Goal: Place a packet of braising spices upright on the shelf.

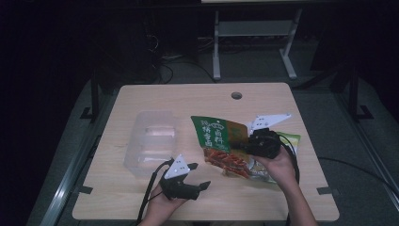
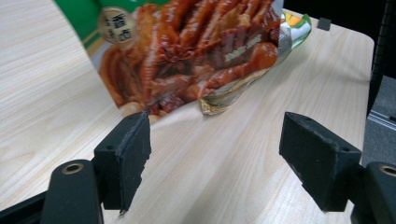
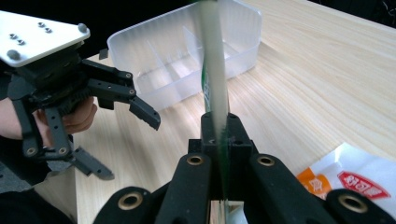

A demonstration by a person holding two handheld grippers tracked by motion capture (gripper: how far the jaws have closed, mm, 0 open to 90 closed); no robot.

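A snack packet (image 1: 221, 146), green on top with a picture of red meat below, stands tilted over the table's right half. My right gripper (image 1: 244, 143) is shut on its right edge; in the right gripper view the packet (image 3: 214, 70) rises edge-on from between my right gripper's (image 3: 218, 135) closed jaws. My left gripper (image 1: 200, 175) is open near the front edge, just left of the packet's lower corner, touching nothing. In the left gripper view the packet (image 2: 201, 51) hangs beyond my left gripper (image 2: 219, 158), with bare table between its wide-apart jaws. That open left gripper (image 3: 121, 140) also shows in the right gripper view.
A clear plastic container (image 1: 153, 141) with dividers sits on the table's left half, also seen as the container (image 3: 187, 60) behind the left gripper. Another packet (image 1: 289, 139) lies under the held one at the right, and a white and orange packet (image 3: 359, 182) lies by my right gripper.
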